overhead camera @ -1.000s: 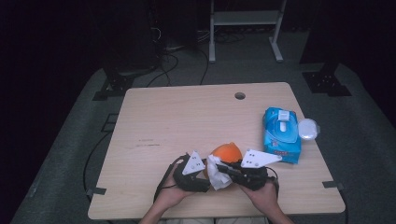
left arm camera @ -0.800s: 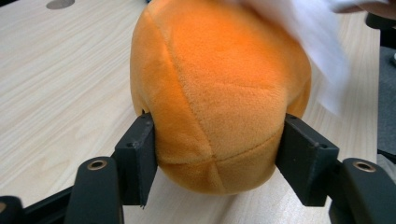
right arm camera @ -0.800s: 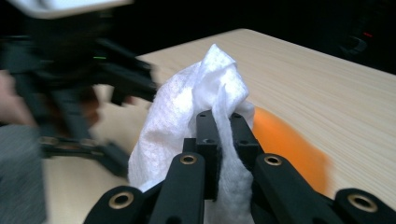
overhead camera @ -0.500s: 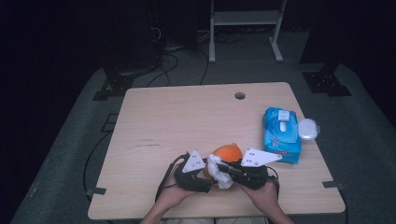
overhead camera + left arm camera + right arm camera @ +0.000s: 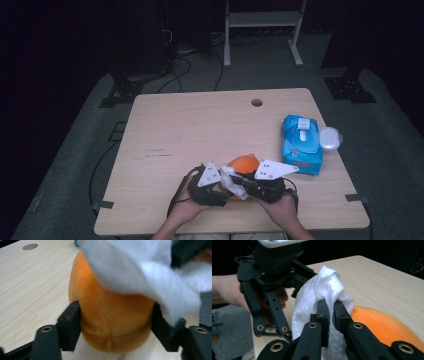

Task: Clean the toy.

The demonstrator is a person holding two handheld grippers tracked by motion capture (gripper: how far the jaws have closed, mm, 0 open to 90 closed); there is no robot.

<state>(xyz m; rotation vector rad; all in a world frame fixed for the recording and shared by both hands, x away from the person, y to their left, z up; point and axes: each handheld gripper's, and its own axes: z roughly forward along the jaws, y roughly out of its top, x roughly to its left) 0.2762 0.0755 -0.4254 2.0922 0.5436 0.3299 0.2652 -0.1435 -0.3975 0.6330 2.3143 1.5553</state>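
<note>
An orange plush ball (image 5: 243,163) sits near the table's front edge. My left gripper (image 5: 218,189) is shut on it, and in the left gripper view its jaws press both sides of the orange plush (image 5: 112,315). My right gripper (image 5: 246,189) is shut on a crumpled white wipe (image 5: 231,183). The wipe (image 5: 324,292) is pinched between its fingertips (image 5: 323,307) and lies against the top of the plush (image 5: 384,322). In the left gripper view, the wipe (image 5: 140,272) drapes over the plush and hides its upper right part.
A blue pack of wet wipes (image 5: 301,145) lies at the right of the wooden table (image 5: 200,125), with a round white cap (image 5: 330,138) beside it. A cable hole (image 5: 257,102) is at the back edge. Both hands are at the front edge.
My right gripper has edged slightly left with the wipe across the orange plush. The left gripper and the plush have stayed in place.
</note>
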